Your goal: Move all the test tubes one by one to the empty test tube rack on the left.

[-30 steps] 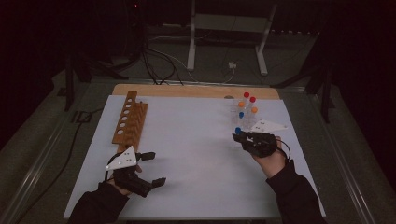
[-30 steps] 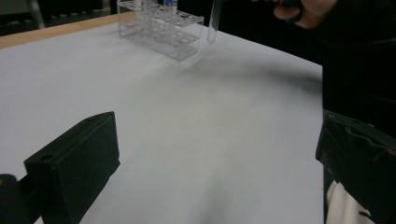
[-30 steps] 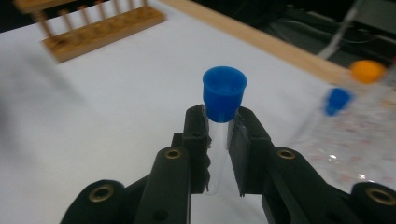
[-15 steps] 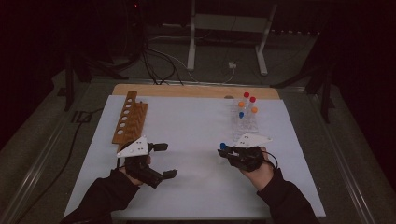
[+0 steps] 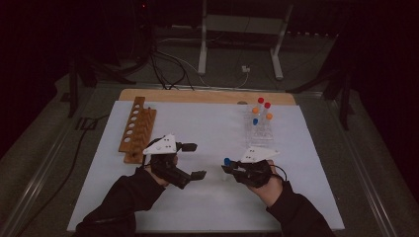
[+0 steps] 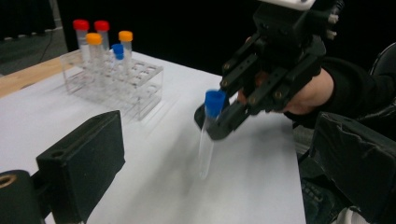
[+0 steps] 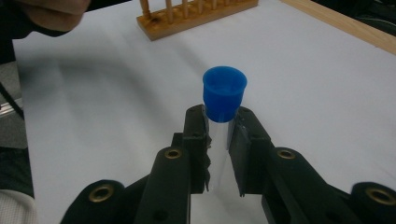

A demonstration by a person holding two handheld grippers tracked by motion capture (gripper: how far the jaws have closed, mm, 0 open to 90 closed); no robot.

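Left gripper [image 5: 190, 160]: lower centre-left of the high view, jaws spread wide with nothing between them, having just closed a touch; in its own view, pointed toward the other gripper.
Right gripper [image 5: 231, 169]: lower centre-right of the high view, jaws clamped on the blue-capped tube [image 7: 224, 100] just under its cap.
Blue-capped tube: upright, clear body hanging below the jaws above the white mat [image 5: 212, 207], just beside the left gripper's tips.
Wooden rack [image 5: 136, 129]: left edge of the mat, middle-left of the high view, well apart from the tube.
Clear rack [image 5: 260, 129]: upper right of the mat, holding red-, orange- and blue-capped tubes [image 5: 262, 109].
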